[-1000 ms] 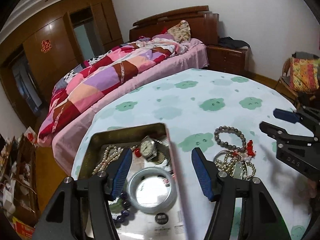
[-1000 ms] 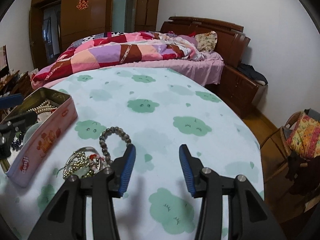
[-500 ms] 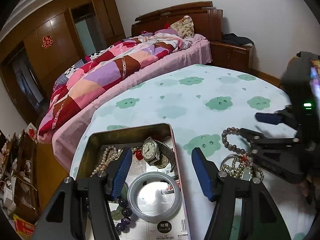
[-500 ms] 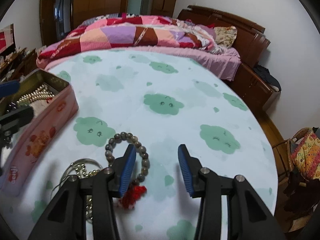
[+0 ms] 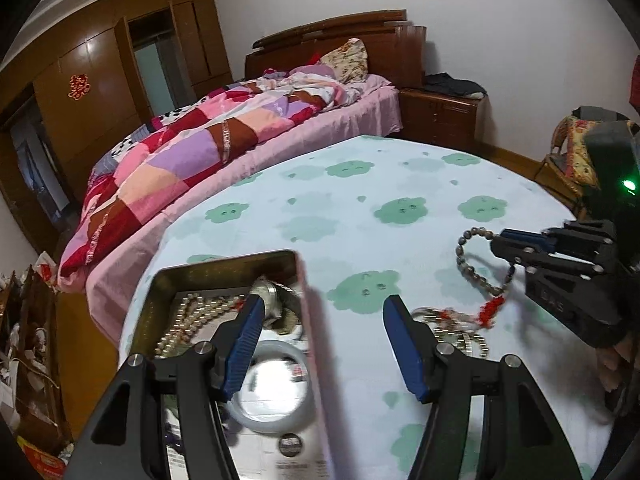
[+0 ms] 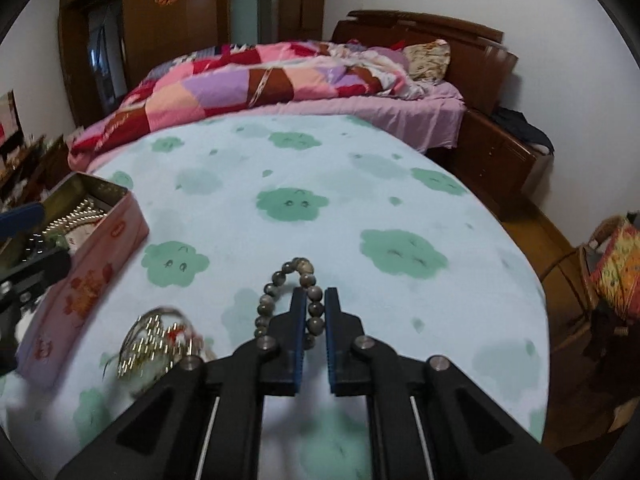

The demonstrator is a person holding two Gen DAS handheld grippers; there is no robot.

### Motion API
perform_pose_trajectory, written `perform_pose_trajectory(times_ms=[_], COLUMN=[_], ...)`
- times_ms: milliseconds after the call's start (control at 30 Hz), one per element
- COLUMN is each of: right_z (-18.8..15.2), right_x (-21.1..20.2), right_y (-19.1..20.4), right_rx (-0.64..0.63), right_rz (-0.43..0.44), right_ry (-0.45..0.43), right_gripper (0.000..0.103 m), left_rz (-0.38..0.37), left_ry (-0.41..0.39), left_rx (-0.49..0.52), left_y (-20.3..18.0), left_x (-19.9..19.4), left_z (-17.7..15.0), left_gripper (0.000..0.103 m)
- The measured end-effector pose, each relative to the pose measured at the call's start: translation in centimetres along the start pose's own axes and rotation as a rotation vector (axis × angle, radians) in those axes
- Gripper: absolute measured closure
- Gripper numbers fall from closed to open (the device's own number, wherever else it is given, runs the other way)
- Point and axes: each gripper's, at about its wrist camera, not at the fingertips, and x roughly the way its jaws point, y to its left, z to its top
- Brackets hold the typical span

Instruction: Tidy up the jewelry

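The right gripper [image 6: 312, 312] has its blue fingers [image 6: 298, 320] pinched on one side of the grey bead bracelet [image 6: 280, 280], whose loop arcs out toward 11 o'clock from the tips over the bench [image 6: 360, 184] with its pale cloud-print cloth. In the left wrist view the same bracelet [image 5: 470, 256] sits at 3 o'clock, held by the right gripper [image 5: 516, 240], with a red tassel [image 5: 490, 310] trailing at its lower end. Just beside it, toward 8 o'clock in the right view, lies a tangle of gold chain [image 6: 160, 340], blurred. The left gripper [image 5: 322, 340] hovers with its fingers [image 5: 244, 344] spread wide, straddling the right wall of the pink tin [image 5: 224, 268]. Inside the tin are pearl strands [image 5: 192, 320], a wristwatch [image 5: 272, 296] and a pale bangle [image 5: 280, 392].
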Motion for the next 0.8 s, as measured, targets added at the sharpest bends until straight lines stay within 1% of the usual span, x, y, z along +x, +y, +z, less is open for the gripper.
perform_pose_trajectory(times_ms=[100,267,300,333,500,667,800], right_z=[-1.3,-2.8,-2.9,-3.0,-3.4,-3.7,-3.8], right_x=[-1.6,-2.6,-2.6,-2.6,-2.4,-2.2,-2.2], right_y=[-0.8,-2.0,-2.0,-2.0,-1.7,-2.0,-1.9], right_rx=[0.018,0.05,0.049,0.049,0.043,0.055,0.053], right_rz=[-0.021,-0.041,-0.04,-0.038,-0.032,-0.017,-0.019], right_ry=[-0.022,-0.033,-0.034,-0.037,-0.052,-0.05,-0.051], right_gripper=[0.093,0.093,0.093,0.093,0.093,0.093,0.093], left_rz=[-0.022,-0.064,-0.067,-0.073,-0.091,-0.11,-0.135], left_ry=[0.001,0.025,0.029,0.035,0.068,0.069,0.09], left_rx=[0.03,0.072,0.078,0.084,0.097,0.091,0.089], left_y=[-1.5,-4.0,-4.3,-4.6,-5.5,-6.2,-6.8], left_x=[0.0,0.5,0.5,0.6,1.4,1.8,2.9], left_z=[-0.2,-0.9,-1.1,-1.2,-1.5,-1.2,-0.9], left_gripper=[0.041,0.041,0.043,0.047,0.06,0.06,0.06])
